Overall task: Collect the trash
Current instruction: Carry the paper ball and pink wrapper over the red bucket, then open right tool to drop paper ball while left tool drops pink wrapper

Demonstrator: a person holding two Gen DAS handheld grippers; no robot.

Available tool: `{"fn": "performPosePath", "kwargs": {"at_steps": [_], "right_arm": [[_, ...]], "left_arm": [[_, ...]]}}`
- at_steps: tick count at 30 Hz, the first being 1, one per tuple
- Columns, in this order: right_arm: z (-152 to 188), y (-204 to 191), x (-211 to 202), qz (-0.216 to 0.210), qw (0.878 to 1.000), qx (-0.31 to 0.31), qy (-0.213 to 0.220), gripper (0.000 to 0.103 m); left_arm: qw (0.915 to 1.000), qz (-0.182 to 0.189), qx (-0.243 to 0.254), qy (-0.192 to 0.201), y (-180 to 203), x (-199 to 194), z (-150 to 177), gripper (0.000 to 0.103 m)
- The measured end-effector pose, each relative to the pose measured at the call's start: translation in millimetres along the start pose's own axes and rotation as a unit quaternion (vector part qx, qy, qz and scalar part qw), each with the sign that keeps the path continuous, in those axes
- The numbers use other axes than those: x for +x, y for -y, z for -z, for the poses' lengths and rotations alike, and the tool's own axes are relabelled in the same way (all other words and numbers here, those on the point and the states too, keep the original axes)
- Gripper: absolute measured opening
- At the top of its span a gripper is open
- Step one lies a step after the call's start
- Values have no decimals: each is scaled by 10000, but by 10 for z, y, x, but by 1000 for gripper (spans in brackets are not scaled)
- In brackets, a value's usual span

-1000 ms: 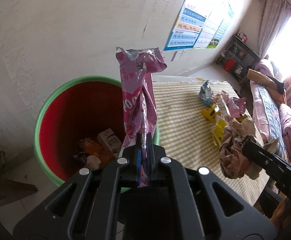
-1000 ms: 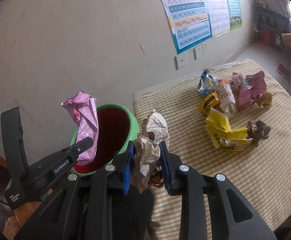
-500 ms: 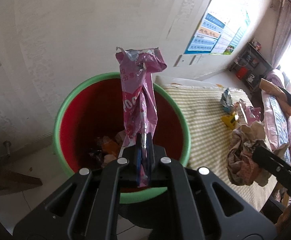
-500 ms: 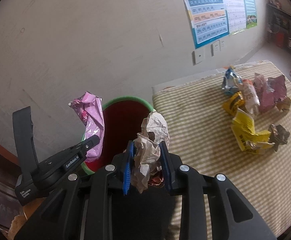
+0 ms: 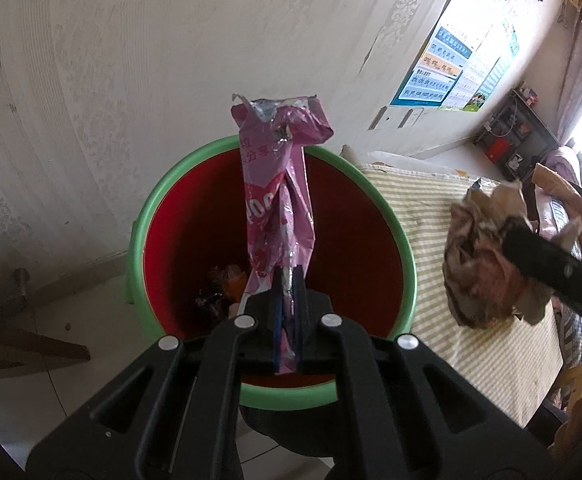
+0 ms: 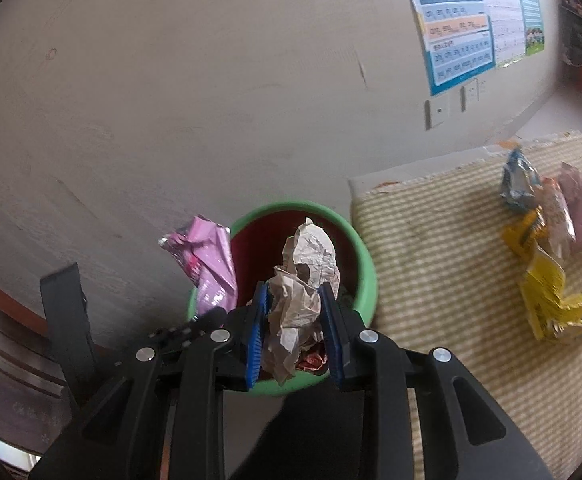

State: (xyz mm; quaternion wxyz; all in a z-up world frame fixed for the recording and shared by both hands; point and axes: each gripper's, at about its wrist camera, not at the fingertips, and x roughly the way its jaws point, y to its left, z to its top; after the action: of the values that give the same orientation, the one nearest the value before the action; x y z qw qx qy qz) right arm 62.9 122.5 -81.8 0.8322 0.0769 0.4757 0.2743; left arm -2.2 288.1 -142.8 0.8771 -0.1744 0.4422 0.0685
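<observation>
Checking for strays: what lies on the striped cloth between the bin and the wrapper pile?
Nothing: in the right wrist view the striped cloth is bare between the green-rimmed bin and the wrapper pile.

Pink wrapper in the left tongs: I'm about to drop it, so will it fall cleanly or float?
The pink wrapper is probably very light: thin creased foil film. It seems fairly stiff, standing upright above the shut left tongs. Over the bin, it may flutter or cling briefly.
</observation>
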Motion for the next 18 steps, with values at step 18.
{"fn": "performPosePath", "kwargs": {"at_steps": [18], "right_arm": [[-33, -10, 209, -194, 9996, 130, -172, 28]], "left_arm": [[9999, 20, -9, -142, 46, 112, -46, 4]]}}
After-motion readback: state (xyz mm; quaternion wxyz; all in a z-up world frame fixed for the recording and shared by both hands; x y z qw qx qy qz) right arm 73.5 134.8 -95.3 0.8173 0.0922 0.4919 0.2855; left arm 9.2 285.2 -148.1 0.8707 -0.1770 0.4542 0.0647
